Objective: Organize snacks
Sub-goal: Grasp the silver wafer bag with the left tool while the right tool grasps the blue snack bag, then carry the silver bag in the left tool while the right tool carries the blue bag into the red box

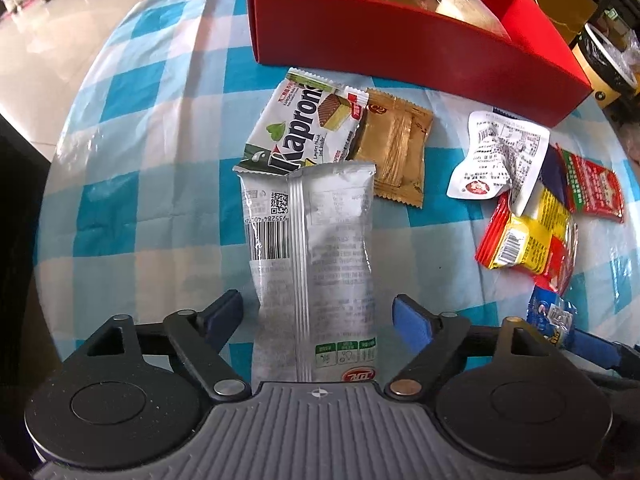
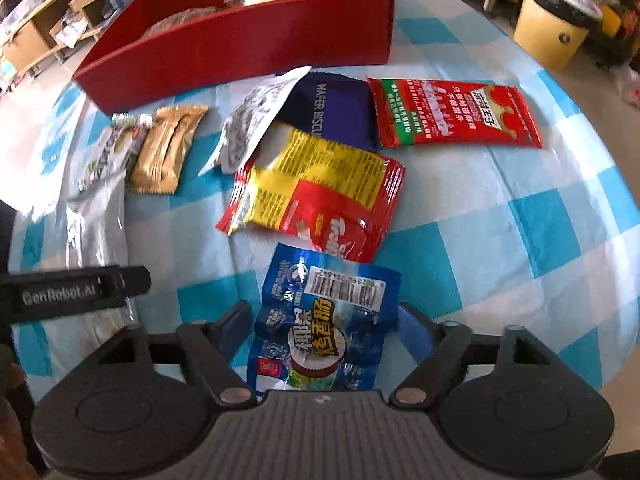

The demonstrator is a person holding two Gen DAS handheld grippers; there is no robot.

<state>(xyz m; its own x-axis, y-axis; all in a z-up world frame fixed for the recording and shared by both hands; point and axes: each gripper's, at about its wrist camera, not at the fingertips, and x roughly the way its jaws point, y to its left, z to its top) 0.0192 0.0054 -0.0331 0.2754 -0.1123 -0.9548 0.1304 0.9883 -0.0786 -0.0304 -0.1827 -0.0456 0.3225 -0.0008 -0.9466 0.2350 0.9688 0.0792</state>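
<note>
Left gripper (image 1: 318,312): I see my jaws spread, pointing steeply down over the silver packet; both blue pads stand clear of its edges, so I grip nothing.
Silver packet (image 1: 316,252): it lies seam side up on the checked cloth between my left jaws; its near end is hidden under the gripper body.
Kaprono wafer pack (image 1: 304,124): its near end is tucked under the silver packet's far edge, so the lettering is cut off.
Gold sachet (image 1: 394,148): it sits just beside the wafer pack, its left edge covered by that pack.
Red box (image 1: 400,48): it stands at the far side of the table; I make out wrapped pale items inside but cannot tell what they are.
White crumpled wrapper (image 1: 500,156): print side up, overlapping the dark blue biscuit pack (image 2: 336,112), most of which is hidden.
Yellow-red bag (image 2: 320,196): it lies partly under the white wrapper.
Red sachet (image 2: 452,114): flat and well clear of the box, touching the biscuit pack's edge.
Right gripper (image 2: 326,328): jaws spread around the blue snack bag (image 2: 324,320); the pads sit just beside its sides and I see no pressing.
Blue snack bag: its near end is cut off by the gripper body.
Checked cloth (image 2: 540,216): it is blurred towards the rim.
</note>
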